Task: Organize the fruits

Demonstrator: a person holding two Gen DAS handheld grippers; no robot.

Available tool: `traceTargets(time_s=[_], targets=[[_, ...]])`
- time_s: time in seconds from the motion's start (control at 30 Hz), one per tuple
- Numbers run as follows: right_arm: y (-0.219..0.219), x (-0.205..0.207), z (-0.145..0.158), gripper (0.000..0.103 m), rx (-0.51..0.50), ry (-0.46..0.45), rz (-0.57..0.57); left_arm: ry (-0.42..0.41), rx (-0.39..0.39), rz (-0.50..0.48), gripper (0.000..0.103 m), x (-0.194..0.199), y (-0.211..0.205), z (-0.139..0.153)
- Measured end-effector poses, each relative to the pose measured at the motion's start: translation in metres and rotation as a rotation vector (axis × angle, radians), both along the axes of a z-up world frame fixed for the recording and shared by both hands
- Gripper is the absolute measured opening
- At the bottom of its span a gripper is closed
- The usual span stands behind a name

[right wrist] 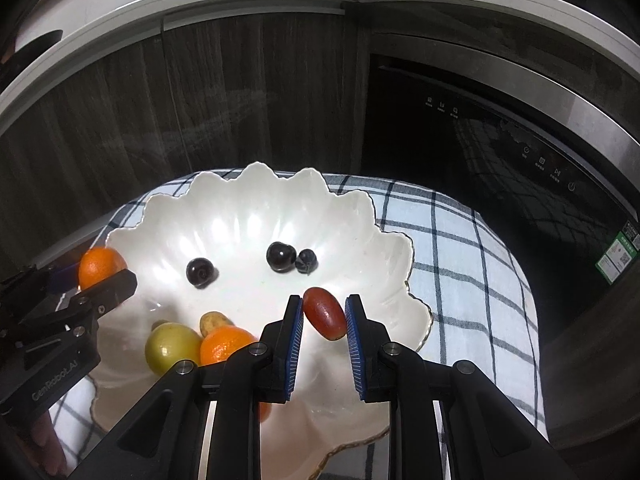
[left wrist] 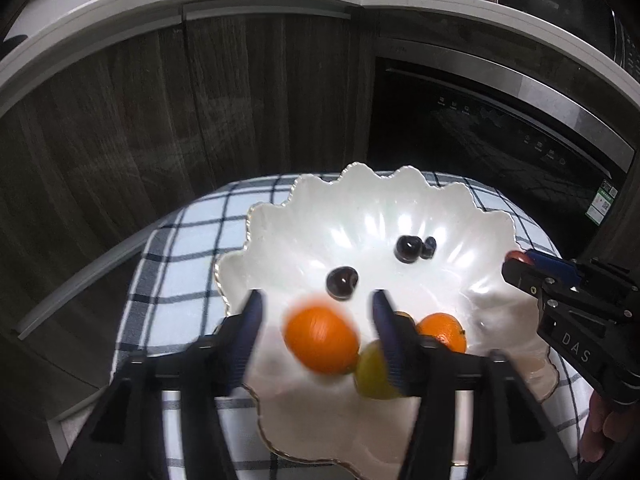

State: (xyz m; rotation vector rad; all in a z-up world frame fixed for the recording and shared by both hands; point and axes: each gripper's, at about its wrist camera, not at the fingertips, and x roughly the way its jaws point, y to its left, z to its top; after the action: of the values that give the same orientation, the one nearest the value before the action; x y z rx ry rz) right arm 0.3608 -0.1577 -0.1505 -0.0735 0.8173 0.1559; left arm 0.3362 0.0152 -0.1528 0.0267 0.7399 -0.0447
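My left gripper (left wrist: 316,312) is spread wide, a blurred round orange tangerine (left wrist: 322,340) loose between its fingers above the scalloped white ceramic bowl (left wrist: 400,208); my right gripper (right wrist: 323,316) sits narrow around an oval dark-red fruit (right wrist: 324,314), whether clamped I cannot tell; dark cherries (right wrist: 280,255) lie ahead.

Right gripper (right wrist: 323,316) over scalloped white bowl (right wrist: 168,216), red grape (right wrist: 324,313) between blue pads, contact unclear. Left gripper (right wrist: 86,280) beside orange (right wrist: 101,265).
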Motion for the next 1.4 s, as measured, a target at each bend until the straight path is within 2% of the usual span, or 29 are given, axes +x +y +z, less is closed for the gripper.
traceTargets(time_s=[0.07,0.1,0.2,0.23,0.5,1.17,1.3,1.4], targets=[[0.000,0.001,-0.001,0.024,-0.010,0.008,-0.006,-0.012,0.005,0.002,0.064,0.000,0.001,0.002],[0.000,0.001,0.000,0.030,-0.014,0.009,-0.008,-0.012,0.008,0.002,0.065,0.000,0.000,0.002],[-0.002,-0.001,0.003,0.061,-0.014,-0.004,-0.019,-0.013,0.010,-0.001,0.070,-0.001,0.001,0.003],[-0.003,-0.003,0.004,0.066,-0.017,-0.016,-0.022,-0.016,0.012,-0.001,0.071,-0.001,0.000,0.004],[-0.008,-0.011,0.013,0.075,-0.036,-0.052,-0.050,-0.041,0.028,0.015,0.086,-0.012,-0.001,0.011],[-0.015,-0.062,0.049,0.075,0.010,-0.095,-0.082,-0.078,0.026,0.039,0.094,-0.067,-0.001,0.046],[-0.016,-0.076,0.054,0.081,0.016,-0.105,-0.089,-0.086,0.018,0.049,0.097,-0.080,0.000,0.052],[-0.018,-0.086,0.058,0.081,0.017,-0.114,-0.095,-0.090,0.017,0.052,0.097,-0.089,0.000,0.055]])
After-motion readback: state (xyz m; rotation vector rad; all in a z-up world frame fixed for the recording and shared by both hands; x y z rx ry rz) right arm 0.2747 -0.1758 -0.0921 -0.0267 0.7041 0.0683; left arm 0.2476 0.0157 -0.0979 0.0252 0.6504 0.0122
